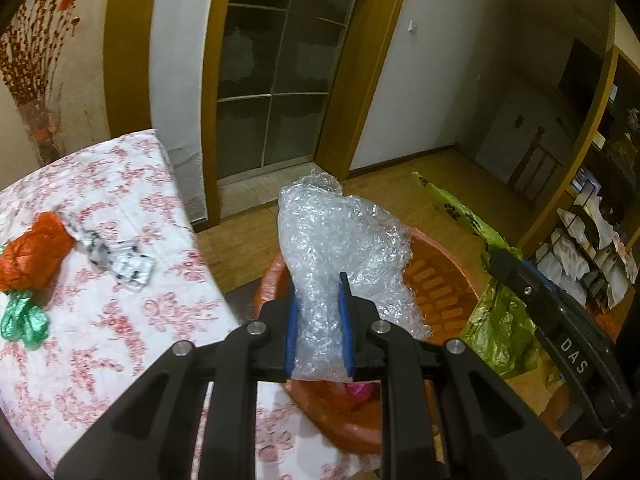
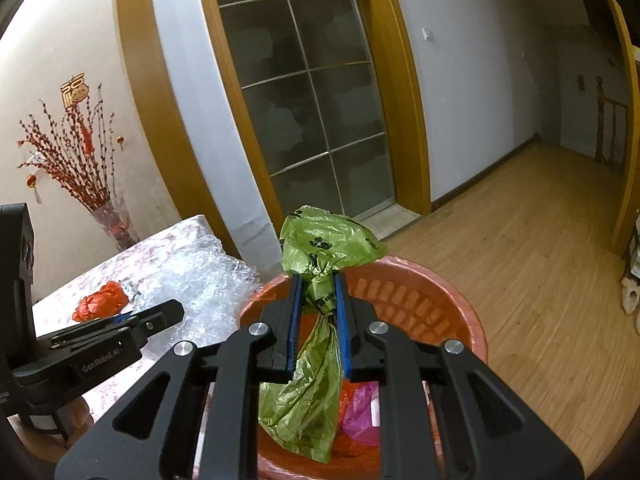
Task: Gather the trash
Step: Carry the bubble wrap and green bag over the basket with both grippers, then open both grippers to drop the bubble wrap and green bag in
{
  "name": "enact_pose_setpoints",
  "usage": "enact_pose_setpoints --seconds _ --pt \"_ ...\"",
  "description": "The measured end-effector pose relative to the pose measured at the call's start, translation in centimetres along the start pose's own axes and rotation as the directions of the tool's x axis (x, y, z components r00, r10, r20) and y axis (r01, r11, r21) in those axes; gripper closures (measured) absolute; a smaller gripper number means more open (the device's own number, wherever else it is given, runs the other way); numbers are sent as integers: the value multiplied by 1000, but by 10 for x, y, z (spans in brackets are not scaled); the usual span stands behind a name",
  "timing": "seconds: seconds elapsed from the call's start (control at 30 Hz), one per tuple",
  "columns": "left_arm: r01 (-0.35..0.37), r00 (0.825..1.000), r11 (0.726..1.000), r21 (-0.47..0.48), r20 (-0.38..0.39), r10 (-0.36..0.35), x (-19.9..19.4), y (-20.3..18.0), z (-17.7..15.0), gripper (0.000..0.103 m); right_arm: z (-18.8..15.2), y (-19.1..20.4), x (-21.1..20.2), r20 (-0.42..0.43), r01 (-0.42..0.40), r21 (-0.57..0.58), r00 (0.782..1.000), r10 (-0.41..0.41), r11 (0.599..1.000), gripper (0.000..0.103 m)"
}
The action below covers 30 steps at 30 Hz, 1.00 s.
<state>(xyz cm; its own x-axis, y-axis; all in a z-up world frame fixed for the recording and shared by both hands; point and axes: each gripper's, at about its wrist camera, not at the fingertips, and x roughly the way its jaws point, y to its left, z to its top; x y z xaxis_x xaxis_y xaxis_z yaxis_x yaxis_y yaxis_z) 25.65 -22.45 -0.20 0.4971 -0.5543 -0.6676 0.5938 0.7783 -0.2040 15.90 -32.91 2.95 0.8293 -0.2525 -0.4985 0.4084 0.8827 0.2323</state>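
Observation:
My left gripper is shut on a crumpled wad of clear bubble wrap, held over the orange-red basket beside the table. My right gripper is shut on a green plastic bag with paw prints, which hangs down into the same basket. A pink bag lies inside the basket. On the floral tablecloth lie a red crumpled bag, a green bag and a black-and-white wrapper. The right gripper's body and green bag show at the right of the left wrist view.
A glass-paned sliding door with wooden frame stands behind the table. Wooden floor stretches to the right. A vase with red branches stands by the wall. Shelves with cluttered items stand at the far right.

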Motion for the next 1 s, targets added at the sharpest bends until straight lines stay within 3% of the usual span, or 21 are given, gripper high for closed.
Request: enact_pose_setpoints --seconds 0.37,0.43,0.6,1.0 --pt "20 998 1000 21 -52 -19 30 -14 -4 84 -4 -18 11 -29 3 34 1000 -2 999 86" --pt "19 998 1000 21 -60 -18 35 -15 -4 80 -5 -22 13 -36 -1 46 999 2 999 86" --pt "15 996 1000 6 -92 -14 46 -8 -9 71 -8 -31 16 -49 -7 85 999 11 996 65" --pt "-114 990 994 -6 -86 113 32 35 -24 51 -14 -26 17 -71 -7 92 997 14 996 54"
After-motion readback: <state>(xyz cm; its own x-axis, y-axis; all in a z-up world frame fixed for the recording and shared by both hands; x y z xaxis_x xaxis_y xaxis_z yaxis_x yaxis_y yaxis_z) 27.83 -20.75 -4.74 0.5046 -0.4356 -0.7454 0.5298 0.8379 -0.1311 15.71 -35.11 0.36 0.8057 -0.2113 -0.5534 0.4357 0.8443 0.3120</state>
